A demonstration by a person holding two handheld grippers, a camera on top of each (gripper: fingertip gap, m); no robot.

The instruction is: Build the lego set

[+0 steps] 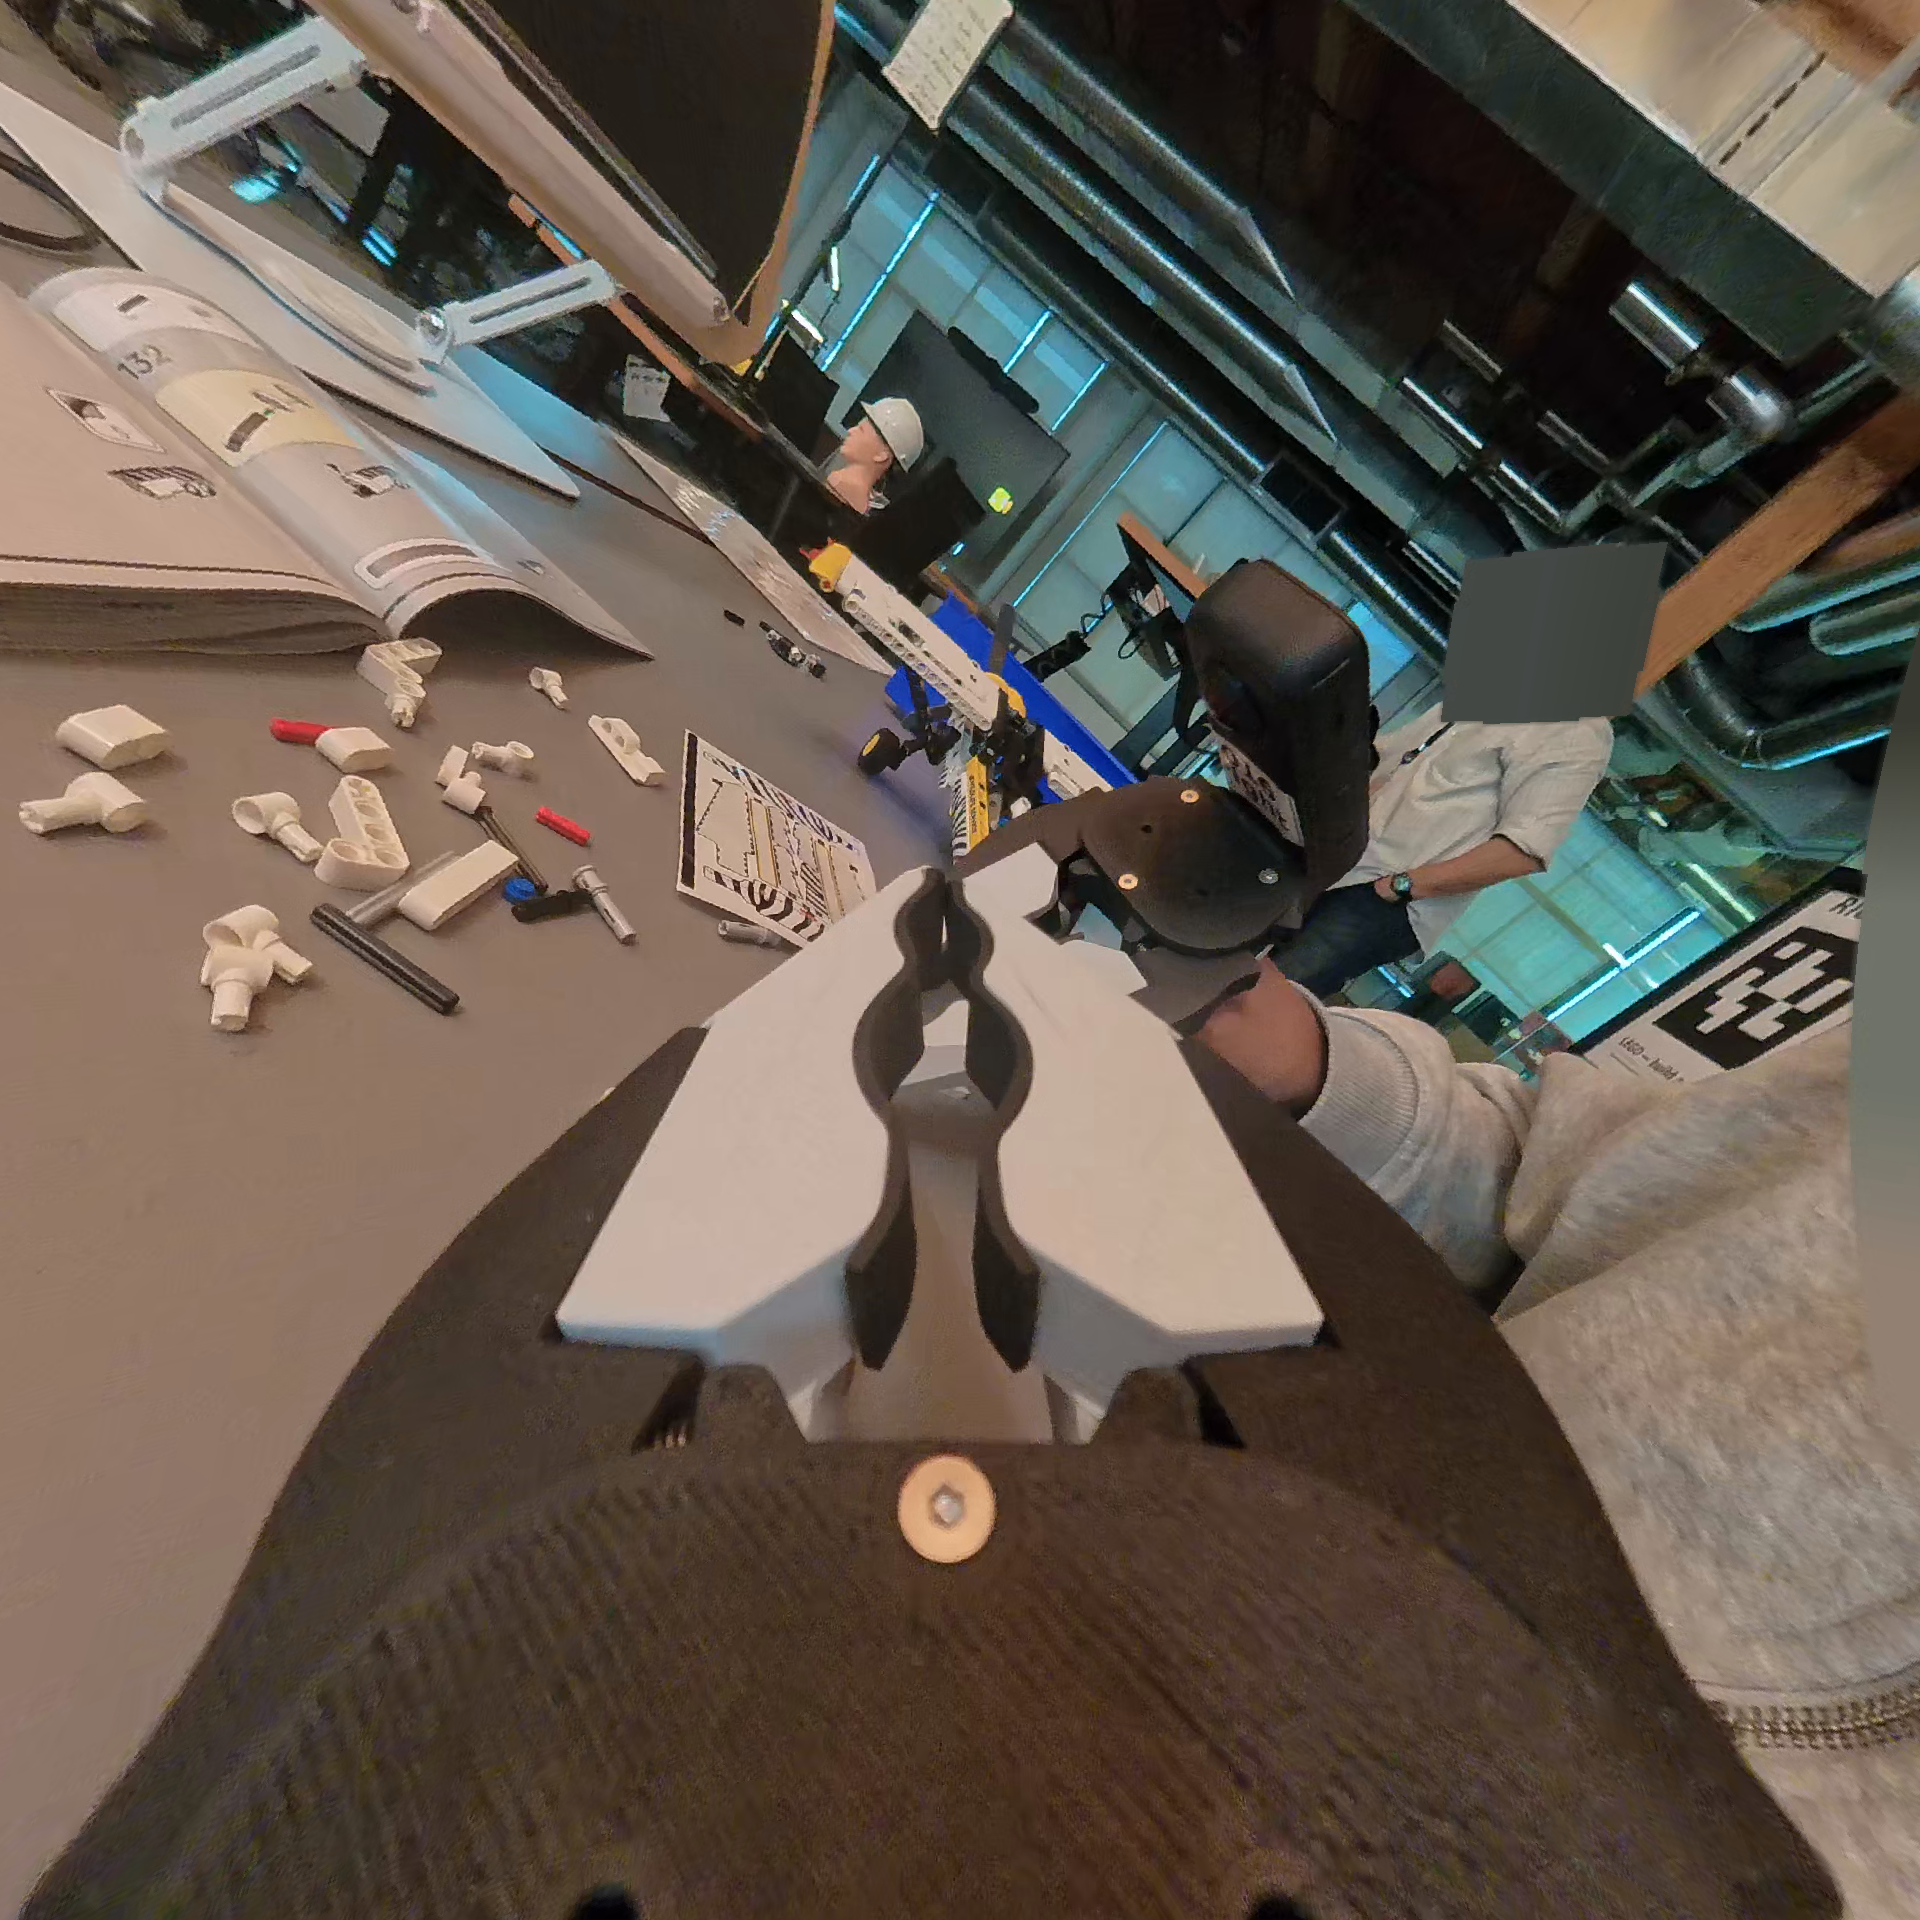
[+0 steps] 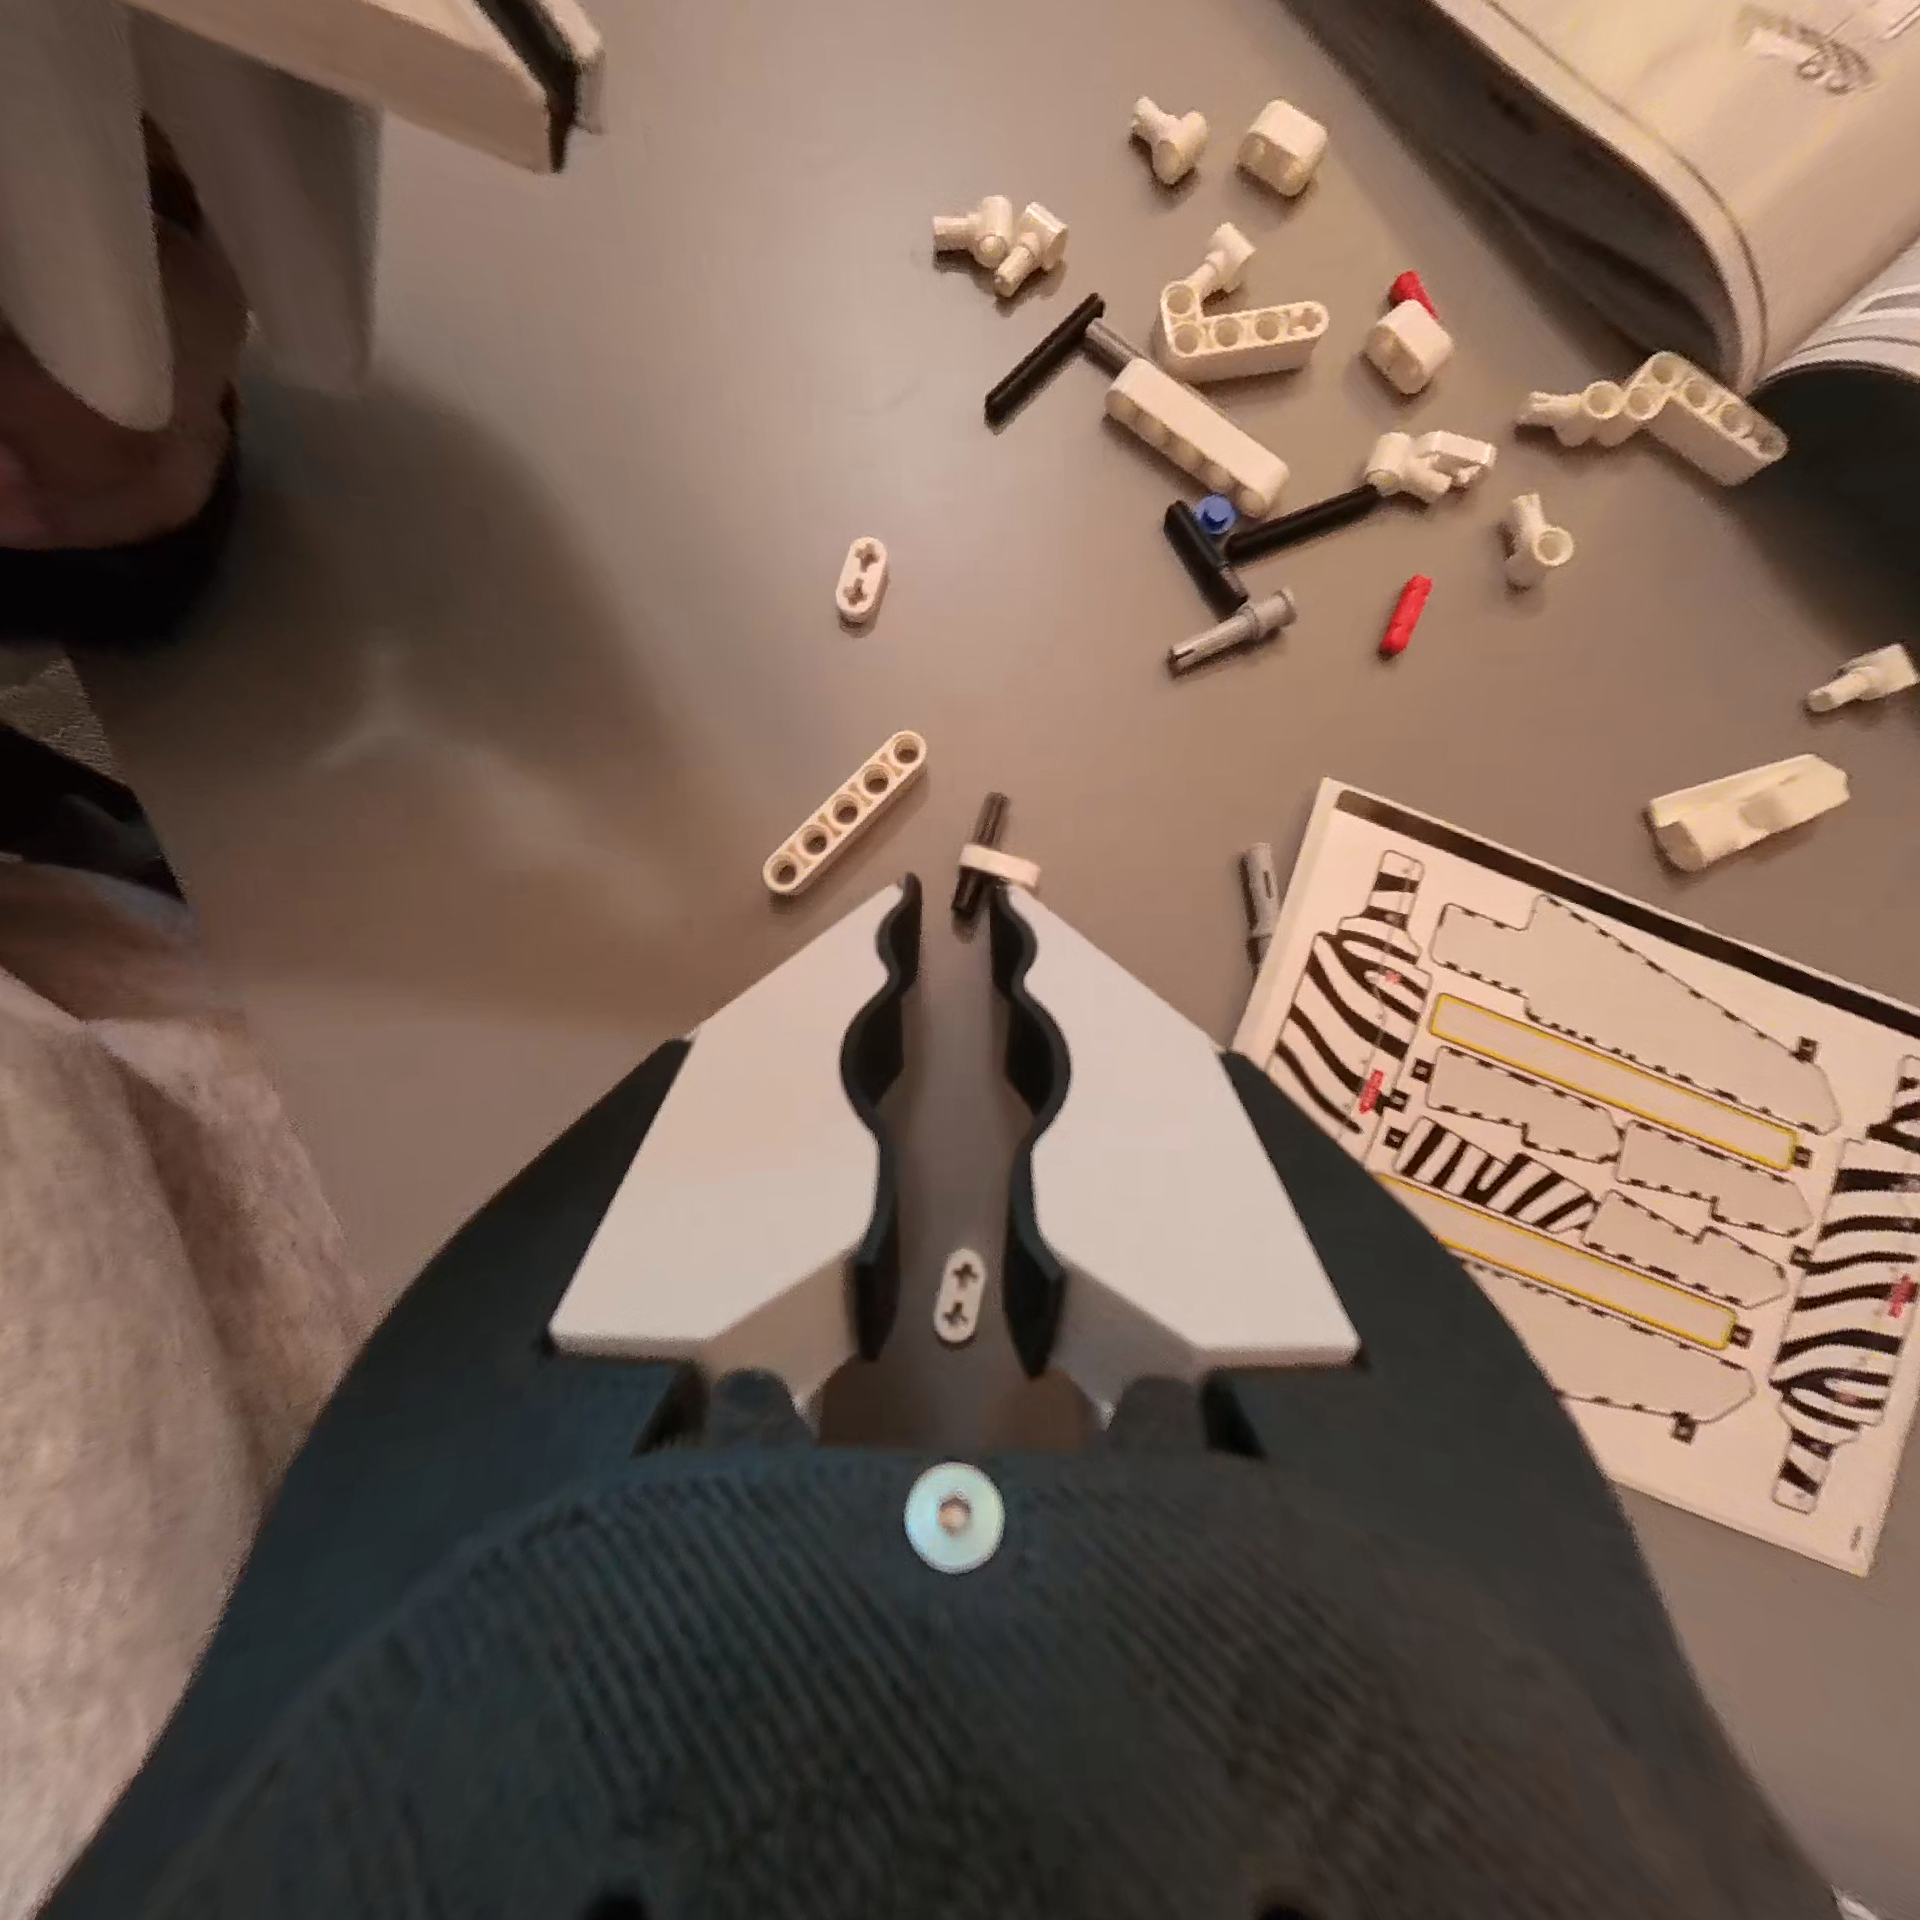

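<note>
1. The right gripper [image 2: 954, 914], grey-fingered with wavy black pads, hangs over the grey table [image 2: 623, 623], jaws a narrow gap apart, holding nothing; a small white two-hole link [image 2: 958, 1291] lies on the table between its fingers.
2. Just beyond its tips lies a short black axle with a white ring [image 2: 985, 854]; a white five-hole flat beam [image 2: 846, 809] lies ahead-left, a zebra-striped sticker sheet [image 2: 1621, 1174] to the right.
3. Farther ahead are scattered white, black and red Lego pieces [image 2: 1226, 343].
4. The left gripper [image 1: 948, 894] has its pads nearly touching at the tips, empty.
5. Beyond it stands a white-and-yellow partly built model [image 1: 940, 675]; an open instruction booklet [image 1: 239, 468] lies far left.
</note>
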